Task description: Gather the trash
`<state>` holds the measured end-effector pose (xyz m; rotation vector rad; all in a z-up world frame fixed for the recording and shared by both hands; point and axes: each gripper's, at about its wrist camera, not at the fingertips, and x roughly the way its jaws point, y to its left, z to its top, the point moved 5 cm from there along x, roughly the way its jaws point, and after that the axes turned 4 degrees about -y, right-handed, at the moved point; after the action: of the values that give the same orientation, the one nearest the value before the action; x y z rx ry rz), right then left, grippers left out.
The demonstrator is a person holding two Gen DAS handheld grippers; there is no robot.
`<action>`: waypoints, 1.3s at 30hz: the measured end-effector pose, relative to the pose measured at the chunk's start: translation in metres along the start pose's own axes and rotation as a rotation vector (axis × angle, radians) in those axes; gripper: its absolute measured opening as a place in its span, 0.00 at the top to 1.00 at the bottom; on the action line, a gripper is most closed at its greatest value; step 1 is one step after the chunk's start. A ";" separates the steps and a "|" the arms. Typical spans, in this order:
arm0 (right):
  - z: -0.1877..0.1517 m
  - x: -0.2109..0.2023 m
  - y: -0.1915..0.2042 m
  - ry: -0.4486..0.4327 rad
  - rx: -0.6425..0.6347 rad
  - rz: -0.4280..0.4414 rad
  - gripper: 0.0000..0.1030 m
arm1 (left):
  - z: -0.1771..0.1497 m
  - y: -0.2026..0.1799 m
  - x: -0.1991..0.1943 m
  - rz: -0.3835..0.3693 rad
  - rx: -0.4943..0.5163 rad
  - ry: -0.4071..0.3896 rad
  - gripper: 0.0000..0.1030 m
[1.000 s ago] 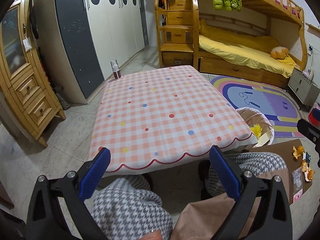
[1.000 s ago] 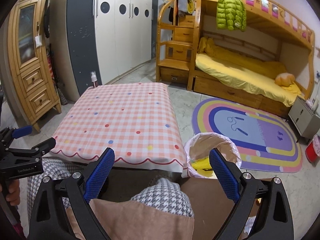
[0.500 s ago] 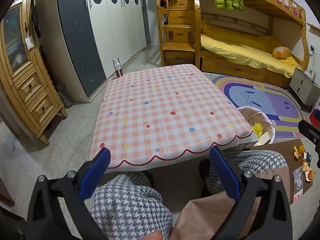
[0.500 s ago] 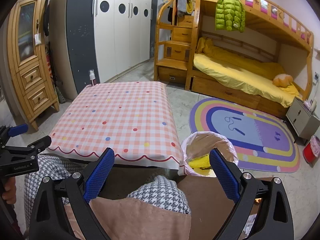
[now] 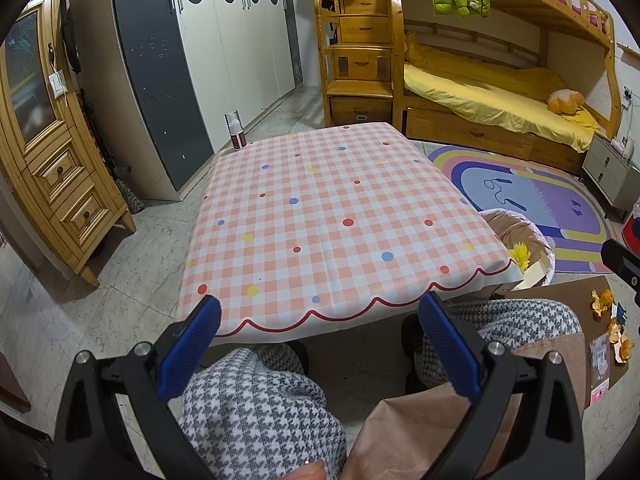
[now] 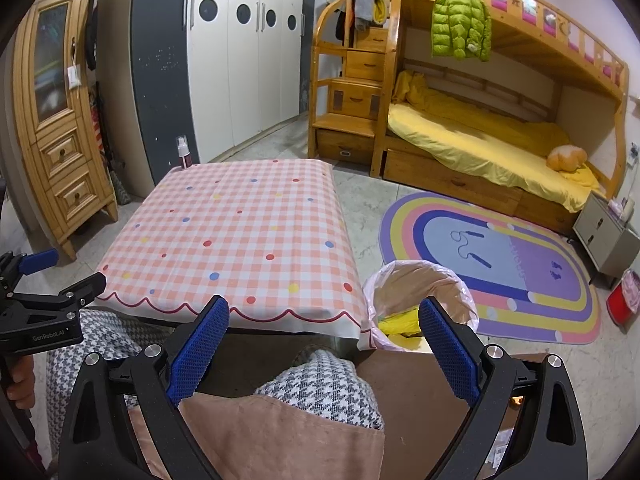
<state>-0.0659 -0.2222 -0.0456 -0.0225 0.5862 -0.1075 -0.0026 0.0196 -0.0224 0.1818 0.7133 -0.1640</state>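
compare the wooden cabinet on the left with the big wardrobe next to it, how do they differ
The wooden cabinet is honey-coloured wood; the wardrobe is white with one dark grey panel. The cabinet has a glass-fronted door above drawers with round knobs; the wardrobe has plain tall doors with dark round dots and long bar handles. The cabinet stands on short legs; the wardrobe's base meets the floor. Both stand along the same side of the room, doors shut.

A checked tablecloth (image 5: 336, 216) covers the table, a spray bottle (image 5: 234, 130) upright at its far left corner. Behind stand a wardrobe (image 6: 240, 60) and a bunk bed (image 6: 480, 132) (green jacket (image 6: 460, 20) hanging from its rail); a rainbow rug (image 6: 500, 264) lies beside.
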 end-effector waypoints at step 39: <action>-0.002 0.003 -0.001 0.002 0.000 0.002 0.08 | 0.000 0.004 0.001 0.010 0.004 0.001 0.07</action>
<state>-0.0649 -0.2235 -0.0486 -0.0218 0.5878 -0.1054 -0.0010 0.0230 -0.0222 0.1895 0.7131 -0.1559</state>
